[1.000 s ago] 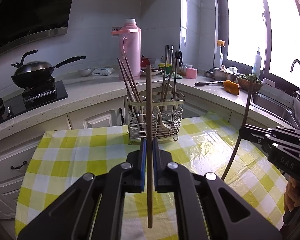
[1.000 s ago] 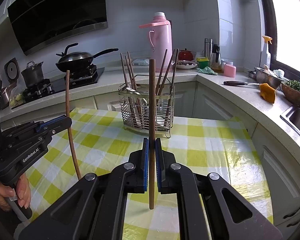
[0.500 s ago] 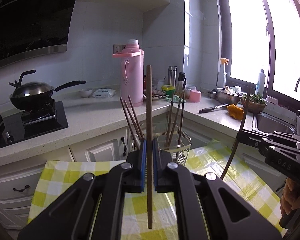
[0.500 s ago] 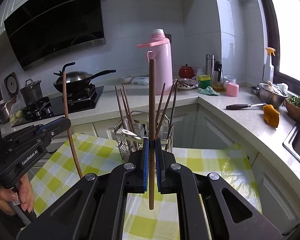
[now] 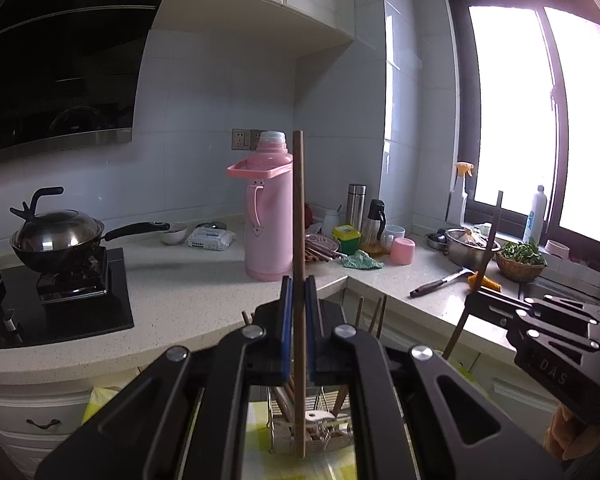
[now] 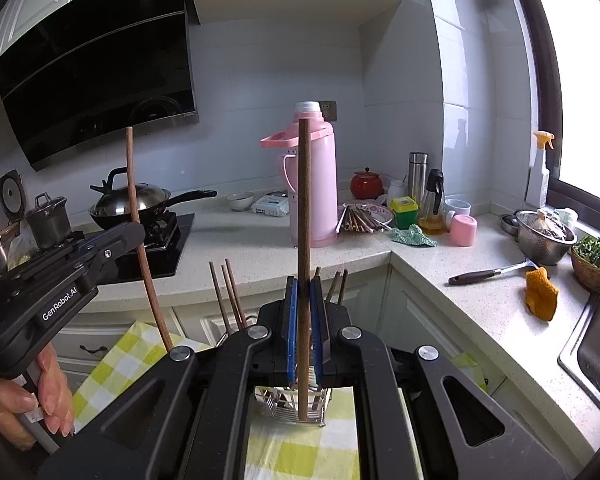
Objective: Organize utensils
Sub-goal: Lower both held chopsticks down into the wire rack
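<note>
**Chopsticks Being Held Upright Above the Wire Holder**

Two hand-held grippers are being used, and each is closed on a single chopstick. The left hand-held gripper (image 5: 299,292) is clamped on the left chopstick (image 5: 298,216), which is being gripped partway along its shaft so that a long section stands above the blue pads (image 5: 286,320) and a shorter section projects below. The right hand-held gripper (image 6: 304,292) is likewise clamped on the right chopstick (image 6: 303,208), with the jaws drawn in to the width of the shaft.

Both chopsticks are being kept close to vertical. This orientation is judged to be deliberate: the lower tips are being pointed down toward the wire utensil holder (image 6: 298,404), so each stick can be lowered straight into an open cell without being re-gripped.

The holder is standing on the yellow checked tablecloth (image 6: 300,452), directly beneath both hand-held grippers and largely hidden by them. Several chopsticks (image 6: 228,292) are already standing in it, leaning outward. In the left wrist view, the lower tip of the held stick is being shown in line with the holder (image 5: 312,428); whether it is inside the rim cannot be told.

The pink thermos (image 6: 314,184) and a plate of further chopsticks (image 6: 362,216) are resting on the counter (image 6: 236,256) behind, well apart from the holder.

The insertion step is judged to be in hand. Collision with the chopsticks already in the holder is the main risk during lowering.
</note>
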